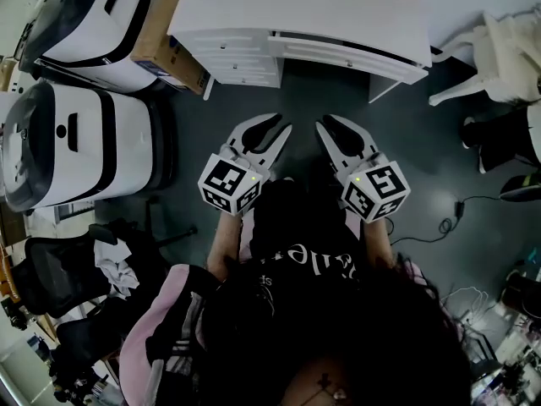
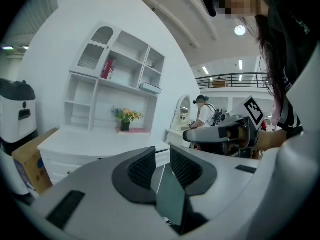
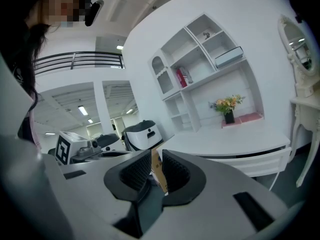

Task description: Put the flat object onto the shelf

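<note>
My left gripper and right gripper are held side by side above the dark floor, both pointing at the white desk. In the left gripper view the left gripper shows a narrow gap between its pads with nothing in it. The right gripper also stands slightly apart and empty. On the desk stands a white shelf unit. A flat grey box lies on an upper shelf, near a red book. A flat pink slab lies under a flower vase.
Two white machines with black bands and a cardboard box stand left of the desk. A white chair and floor cables are on the right. A vanity with a mirror stands beside the desk. A black office chair is behind me.
</note>
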A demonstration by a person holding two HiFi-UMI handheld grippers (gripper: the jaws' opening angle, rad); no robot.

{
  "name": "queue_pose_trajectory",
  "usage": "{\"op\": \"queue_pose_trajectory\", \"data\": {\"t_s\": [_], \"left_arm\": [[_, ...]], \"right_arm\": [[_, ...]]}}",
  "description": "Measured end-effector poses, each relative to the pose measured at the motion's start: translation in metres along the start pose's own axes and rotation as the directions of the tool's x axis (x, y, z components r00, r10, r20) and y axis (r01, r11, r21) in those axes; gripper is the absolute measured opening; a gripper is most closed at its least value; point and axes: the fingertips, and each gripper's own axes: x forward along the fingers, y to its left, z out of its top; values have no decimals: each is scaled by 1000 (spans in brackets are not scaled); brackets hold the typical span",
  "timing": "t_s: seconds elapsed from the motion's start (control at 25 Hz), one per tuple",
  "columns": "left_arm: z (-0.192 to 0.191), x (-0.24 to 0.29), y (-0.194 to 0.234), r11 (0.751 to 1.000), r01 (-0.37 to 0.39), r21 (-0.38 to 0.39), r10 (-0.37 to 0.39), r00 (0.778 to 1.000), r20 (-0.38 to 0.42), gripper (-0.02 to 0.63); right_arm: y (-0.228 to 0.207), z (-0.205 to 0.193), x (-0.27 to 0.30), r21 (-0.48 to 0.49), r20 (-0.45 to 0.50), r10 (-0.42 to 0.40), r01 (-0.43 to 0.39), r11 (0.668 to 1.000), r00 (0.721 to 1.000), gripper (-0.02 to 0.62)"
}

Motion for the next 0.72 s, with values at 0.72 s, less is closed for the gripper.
{"op": "queue_pose_trajectory", "data": {"t_s": [0.72], "left_arm": [[-5, -27, -43, 994, 103, 41, -105, 994, 31, 98]], "right_arm": [[36, -25, -29, -56, -27, -48, 46, 997, 998, 69]]}}
